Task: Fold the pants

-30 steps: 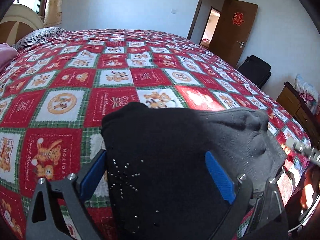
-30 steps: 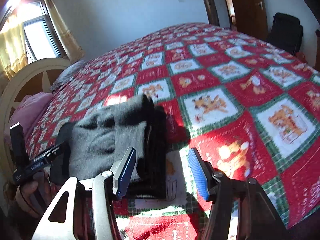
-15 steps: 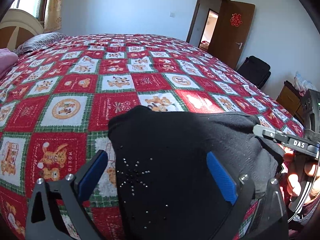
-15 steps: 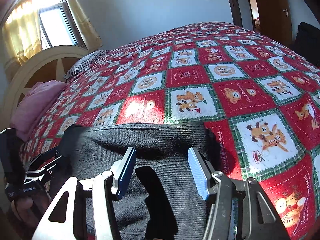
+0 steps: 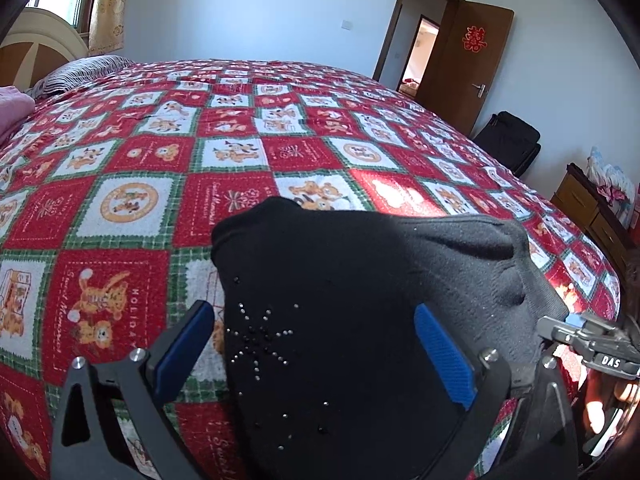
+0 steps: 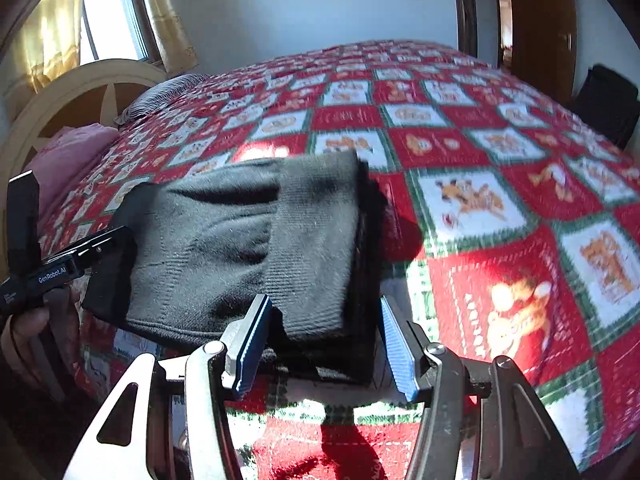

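The right gripper [image 6: 320, 344] is angling down over the near end of the folded pants [image 6: 248, 248], fingers [image 6: 250, 344] half open astride a fold, not pressing it. The left gripper [image 5: 316, 356] is straddling the pants' other end, spread wide, gripping nothing. Both are pointing downward. The bundle is lying on the bed [image 6: 500, 184] near its edge; a careless nudge could unroll its layers.
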A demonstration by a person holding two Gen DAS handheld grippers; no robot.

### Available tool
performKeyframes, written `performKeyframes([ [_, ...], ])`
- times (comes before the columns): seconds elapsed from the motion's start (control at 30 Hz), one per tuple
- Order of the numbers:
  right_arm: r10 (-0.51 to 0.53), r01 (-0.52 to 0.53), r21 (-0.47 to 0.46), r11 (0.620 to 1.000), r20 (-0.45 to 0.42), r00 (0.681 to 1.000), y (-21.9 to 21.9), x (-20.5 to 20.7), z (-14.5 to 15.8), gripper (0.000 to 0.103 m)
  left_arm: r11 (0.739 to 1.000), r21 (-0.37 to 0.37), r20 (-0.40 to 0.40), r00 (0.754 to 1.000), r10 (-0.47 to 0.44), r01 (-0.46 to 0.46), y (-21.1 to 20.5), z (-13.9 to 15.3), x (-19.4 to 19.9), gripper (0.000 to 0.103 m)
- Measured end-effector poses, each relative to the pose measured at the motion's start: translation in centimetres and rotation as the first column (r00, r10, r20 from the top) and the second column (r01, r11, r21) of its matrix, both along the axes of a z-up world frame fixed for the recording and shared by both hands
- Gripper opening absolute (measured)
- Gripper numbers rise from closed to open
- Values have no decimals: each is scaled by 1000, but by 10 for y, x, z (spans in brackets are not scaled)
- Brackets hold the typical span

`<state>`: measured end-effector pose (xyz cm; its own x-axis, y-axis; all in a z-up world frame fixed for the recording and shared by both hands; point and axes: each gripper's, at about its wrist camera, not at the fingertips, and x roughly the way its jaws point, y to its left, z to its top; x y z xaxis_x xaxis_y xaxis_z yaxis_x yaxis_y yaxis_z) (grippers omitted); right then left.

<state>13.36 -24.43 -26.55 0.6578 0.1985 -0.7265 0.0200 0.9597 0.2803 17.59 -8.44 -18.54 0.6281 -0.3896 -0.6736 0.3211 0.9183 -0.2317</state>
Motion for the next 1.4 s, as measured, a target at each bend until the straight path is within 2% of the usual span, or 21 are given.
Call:
performKeyframes([
  [0.07,-4,4,52,999,-15,1000,-8,2,-1,56,1000,0,-7,1000,-2,2,1,-1,0,102],
  [0.27,7,-7,-1,1000,-8,1000,0,-1,-1,56,1000,-10,-23,1000,-6,6,4,-4,0,103],
  [0.5,30,-30,9,999,-22,999,-5,-10,4,56,1000,-8,-27,1000,-9,9,11,-6,-2,103],
  [0.7,-52,47,43,998,114,992,-20,-20,39,58,1000,-21,9,1000,13,-13,17,0,-3,103],
  [0.83,-82,74,68,995,122,989,-28,3,45,58,999,-36,10,999,31,-31,24,2,3,103],
  [0.97,-96,87,127,988,72,993,-33,30,32,58,999,-42,-18,999,28,-29,27,-7,11,103],
  [1.13,-80,81,184,980,-14,997,-34,48,4,58,998,-62,-9,1000,20,-20,27,-10,13,103],
  [1.27,-77,79,234,969,-16,997,-39,47,-1,55,997,-64,-13,999,31,-32,25,-12,14,103],
  [1.33,-59,61,246,967,-16,998,-36,45,-2,46,998,-54,-18,999,32,-33,23,-11,14,103],
  [1.4,-59,61,248,967,-14,998,-34,44,-4,46,998,-67,-22,1000,15,-17,24,-10,13,103],
])
